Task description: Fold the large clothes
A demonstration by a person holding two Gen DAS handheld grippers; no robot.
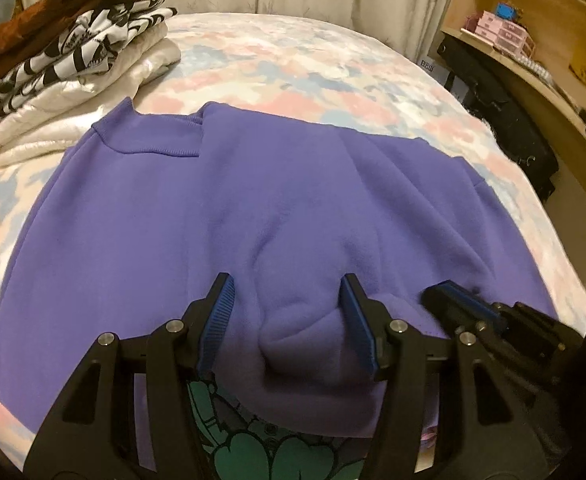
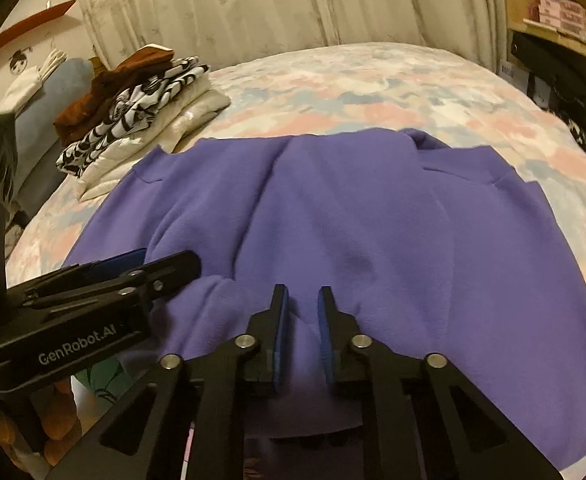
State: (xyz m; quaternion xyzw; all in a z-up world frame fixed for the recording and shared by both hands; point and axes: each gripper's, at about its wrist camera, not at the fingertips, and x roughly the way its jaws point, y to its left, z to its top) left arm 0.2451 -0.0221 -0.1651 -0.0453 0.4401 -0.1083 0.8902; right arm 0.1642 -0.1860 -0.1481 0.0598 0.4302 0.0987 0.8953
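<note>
Left wrist view: on the far left of a flowered bed [image 1: 293, 64], a stack [image 1: 73, 68] of folded clothes waits, brown on top, zebra print and cream below. Beside it a purple sweatshirt [image 1: 173, 216] lies spread across the quilt, collar toward the stack, its right part doubled over the body.

At the near hem the left gripper [image 1: 287, 320] stands half open astride a raised ridge of fleece; its blue pads [image 1: 217, 328] flank the fold, and whether they bite it cannot be told. Just to the right, the right gripper [image 1: 453, 300] reaches in, jaws drawn together. The right wrist view shows that pair [image 2: 301, 332] clenched on a pinch of the same hem, cloth bulging between the pads, with the left tool [image 2: 141, 272] alongside.

The sweatshirt looks thick, soft and limp, and fairly heavy for cloth: it will likely sag and drag rather than hold shape. Fleece should grip well against ribbed pads. The best purchase appears to be the doubled hem edge, both layers caught together, hands set apart so the fold carries over evenly.
</note>
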